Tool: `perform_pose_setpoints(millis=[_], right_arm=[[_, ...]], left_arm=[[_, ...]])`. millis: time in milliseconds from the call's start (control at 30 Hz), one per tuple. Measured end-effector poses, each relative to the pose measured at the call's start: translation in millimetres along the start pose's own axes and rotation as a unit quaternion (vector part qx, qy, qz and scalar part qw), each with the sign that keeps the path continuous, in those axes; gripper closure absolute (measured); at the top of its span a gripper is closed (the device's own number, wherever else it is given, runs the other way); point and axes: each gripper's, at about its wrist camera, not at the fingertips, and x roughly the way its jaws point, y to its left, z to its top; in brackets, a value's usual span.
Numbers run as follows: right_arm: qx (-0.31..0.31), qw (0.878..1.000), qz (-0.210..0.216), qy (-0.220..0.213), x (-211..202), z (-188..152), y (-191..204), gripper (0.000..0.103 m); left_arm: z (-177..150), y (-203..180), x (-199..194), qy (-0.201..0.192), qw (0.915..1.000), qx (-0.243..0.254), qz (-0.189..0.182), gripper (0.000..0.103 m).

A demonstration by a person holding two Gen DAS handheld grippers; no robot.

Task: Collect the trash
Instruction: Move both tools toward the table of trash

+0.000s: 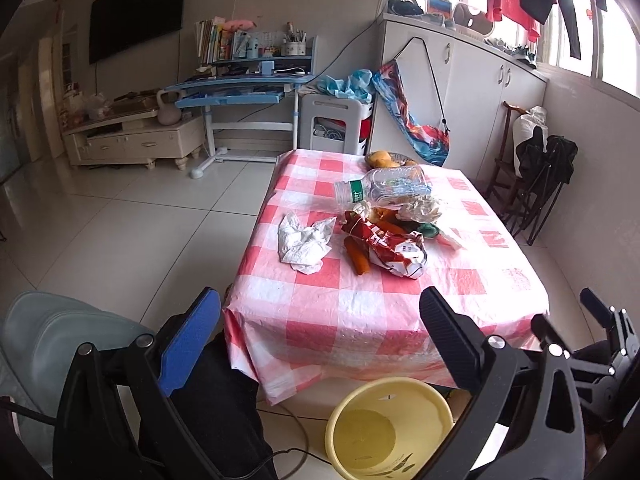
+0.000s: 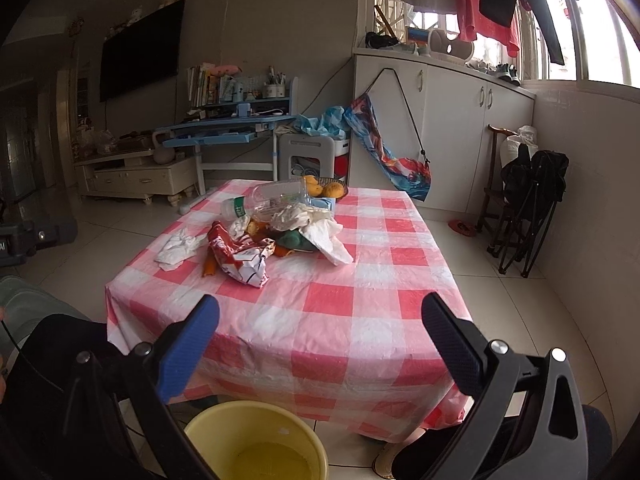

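Trash: crumpled tissue point(image 1: 306, 242), red snack wrapper point(image 1: 386, 246), clear plastic bottle point(image 1: 386, 188), heaped mid-table, well ahead of both sets of fingers. Left gripper point(image 1: 320, 322): spread wide, empty. Right gripper point(image 2: 320, 326): likewise spread, empty. Yellow bucket point(image 1: 390, 428): on the floor below the fingers, nothing in it. Step: collection not begun; next, reach forward to the nearest piece. Surface: checked tablecloth point(image 1: 340, 300). Room: tiled floor, desk, cabinets.
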Motion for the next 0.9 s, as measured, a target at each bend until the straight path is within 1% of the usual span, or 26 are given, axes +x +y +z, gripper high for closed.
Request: perform_pose_setpoints(millis=[133,200,333,667,900], right_arm=[[0.0,1.0,0.003,0.012,0.3,-8.4,6.4,0.006],[0.012,1.0,0.005,0.017,1.1,-10.3,2.8,0.006],[0.026,0.999,0.003,0.024,1.9,-12.6,-6.4,0.006],[0.025,0.999,0.005,0.039,3.2,-14.0,-5.1,0.006],[0.024,0.999,0.009,0.04,1.6,-12.5,-4.6,0.006]], left_arm=[[1.7,2.5,-7.2,0.004,0.9998,-0.008,-0.016,0.007],[1.7,3.9,-10.9,0.0,0.9999,-0.011,-0.01,0.006],[3.1,3.0,-14.3,-0.003,0.9999,-0.009,-0.014,0.007],[3.0,1.7,-15.1,-0.005,0.9999,-0.011,-0.007,0.007],[3.0,4.6,-15.4,-0.004,0.9998,-0.017,-0.005,0.007]])
